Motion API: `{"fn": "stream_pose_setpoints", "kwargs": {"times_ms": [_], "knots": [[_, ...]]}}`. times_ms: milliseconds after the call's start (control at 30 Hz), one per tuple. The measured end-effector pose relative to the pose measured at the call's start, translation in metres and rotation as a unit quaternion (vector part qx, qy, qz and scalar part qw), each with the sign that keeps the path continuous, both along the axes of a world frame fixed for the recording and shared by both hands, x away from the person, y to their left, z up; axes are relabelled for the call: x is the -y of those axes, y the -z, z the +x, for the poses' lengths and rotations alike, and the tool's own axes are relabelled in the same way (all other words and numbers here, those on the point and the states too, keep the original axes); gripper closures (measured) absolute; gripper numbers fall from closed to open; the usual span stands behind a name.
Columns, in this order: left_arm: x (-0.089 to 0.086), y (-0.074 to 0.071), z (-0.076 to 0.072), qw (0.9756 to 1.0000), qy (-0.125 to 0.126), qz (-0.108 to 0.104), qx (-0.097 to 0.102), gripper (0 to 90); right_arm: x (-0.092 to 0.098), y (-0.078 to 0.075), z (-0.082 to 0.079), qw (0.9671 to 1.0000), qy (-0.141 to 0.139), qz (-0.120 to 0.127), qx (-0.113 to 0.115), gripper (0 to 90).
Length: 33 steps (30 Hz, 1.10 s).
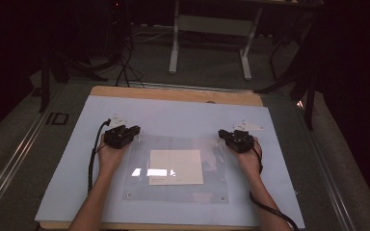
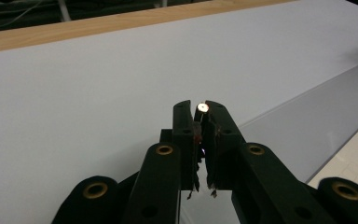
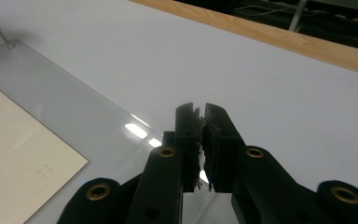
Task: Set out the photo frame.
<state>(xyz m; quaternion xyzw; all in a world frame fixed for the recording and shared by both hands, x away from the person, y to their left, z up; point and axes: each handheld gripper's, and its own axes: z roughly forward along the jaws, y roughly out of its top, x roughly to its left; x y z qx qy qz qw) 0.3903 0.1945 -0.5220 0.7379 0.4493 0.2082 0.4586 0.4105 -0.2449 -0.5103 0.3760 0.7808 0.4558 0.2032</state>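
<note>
Resting at the clear sheet's (image 1: 173,192) far corners, both grippers' jaws closed, empty.

a pale blue-white board (image 1: 173,110) covers a wooden table (image 1: 173,93), whose far edge shows as a light strip. on the board lies a clear plastic sheet (image 1: 135,187) (glare spots on it) over a cream paper card (image 1: 176,166). beyond, a white desk frame (image 1: 174,43) stands on grey floor (image 1: 212,67).
</note>
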Motion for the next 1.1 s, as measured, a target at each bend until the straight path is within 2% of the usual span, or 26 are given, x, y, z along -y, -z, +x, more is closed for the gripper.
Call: {"fn": "stream_pose_setpoints", "kwargs": {"times_ms": [133,267,433,533,733,933,1100], "knots": [[-0.002,-0.001,0.000,0.9998,0.003,-0.016,0.006,82.4,0.001,0.000,0.002,0.9999,-0.001,0.007,-0.007,84.9],[-0.004,-0.001,0.000,0.9999,0.006,-0.015,0.005,83.3,0.002,0.002,0.002,0.9999,0.001,0.014,-0.007,82.3],[-0.002,-0.001,0.000,0.9999,0.004,-0.008,0.007,84.5,-0.001,0.006,0.002,0.9999,0.007,0.010,-0.011,85.0],[-0.002,-0.001,0.001,0.9999,0.002,-0.014,0.005,84.8,-0.001,0.005,0.003,0.9998,0.010,0.009,-0.015,85.3],[-0.005,-0.001,0.003,0.9995,0.005,-0.029,-0.009,84.4,-0.002,0.002,0.006,0.9993,0.015,0.011,-0.034,85.2],[-0.007,-0.005,0.010,0.9991,0.015,-0.025,-0.031,84.4,-0.002,0.000,0.010,0.9983,0.017,0.014,-0.054,85.1],[-0.009,-0.004,0.017,0.9981,0.015,-0.040,-0.044,84.6,-0.002,-0.002,0.018,0.9964,0.022,0.020,-0.079,85.2]]}}
